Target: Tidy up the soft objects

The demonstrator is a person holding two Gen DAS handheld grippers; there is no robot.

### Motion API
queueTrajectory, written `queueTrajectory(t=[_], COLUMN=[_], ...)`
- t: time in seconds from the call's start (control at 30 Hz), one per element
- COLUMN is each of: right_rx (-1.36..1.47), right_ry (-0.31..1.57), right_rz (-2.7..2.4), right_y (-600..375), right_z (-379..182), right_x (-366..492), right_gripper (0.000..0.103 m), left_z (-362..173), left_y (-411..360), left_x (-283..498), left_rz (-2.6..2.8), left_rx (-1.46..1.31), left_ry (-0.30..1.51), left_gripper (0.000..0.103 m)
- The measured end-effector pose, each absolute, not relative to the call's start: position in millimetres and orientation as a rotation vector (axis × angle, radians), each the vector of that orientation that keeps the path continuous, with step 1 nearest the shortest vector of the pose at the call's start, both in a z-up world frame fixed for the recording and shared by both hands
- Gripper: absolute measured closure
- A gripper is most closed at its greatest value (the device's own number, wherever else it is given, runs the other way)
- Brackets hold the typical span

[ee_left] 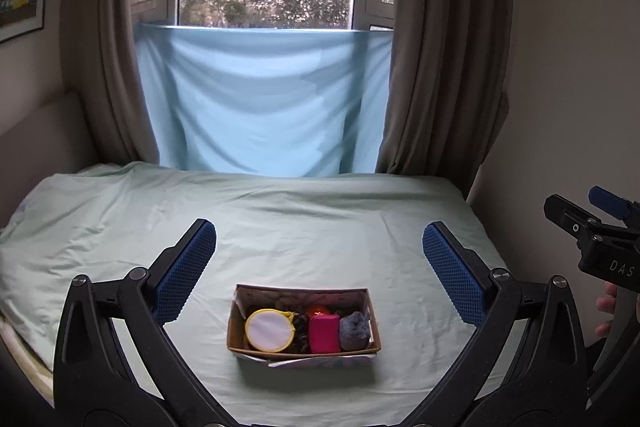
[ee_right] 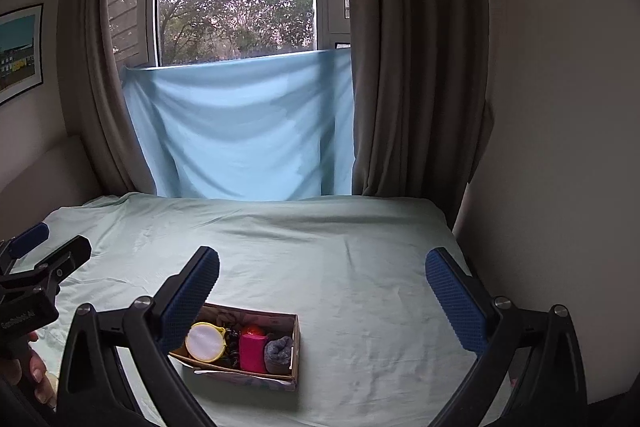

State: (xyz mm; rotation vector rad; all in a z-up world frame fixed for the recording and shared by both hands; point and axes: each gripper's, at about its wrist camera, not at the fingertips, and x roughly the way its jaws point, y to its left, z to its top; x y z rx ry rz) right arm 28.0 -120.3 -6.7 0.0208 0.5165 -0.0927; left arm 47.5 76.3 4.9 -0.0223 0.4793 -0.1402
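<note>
2 tongs, left (ee_left: pixel 319 253) & right (ee_right: pixel 322 279), jaws wide apart, above box (ee_left: pixel 240 341) w/ soft items.

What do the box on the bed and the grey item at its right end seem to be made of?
The open brown rectangular box looks like matte cardboard: thin stiff walls, with a pale flap folded out at the front. The grey rolled bundle looks like fuzzy knit fabric, perhaps a sock; its surface is soft and dull, but the picture is too small to be sure.

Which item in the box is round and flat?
The yellow-rimmed white pad, at the box's left end; the pink block and grey sock are chunky.
</note>
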Motion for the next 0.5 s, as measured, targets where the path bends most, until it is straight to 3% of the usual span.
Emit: queueTrajectory(t=[0.5], right_rx=[0.041], right_ry=[0.496], right_rz=[-0.115], right_y=[-121.3], right_z=[-4.9], right_x=[20.4], right_gripper=[0.0], left_z=[4.5], left_y=[66.2], left_x=[39.0], left_rz=[-0.148], left_rx=[0.006], left_ry=[0.461], left_gripper=[0.0])
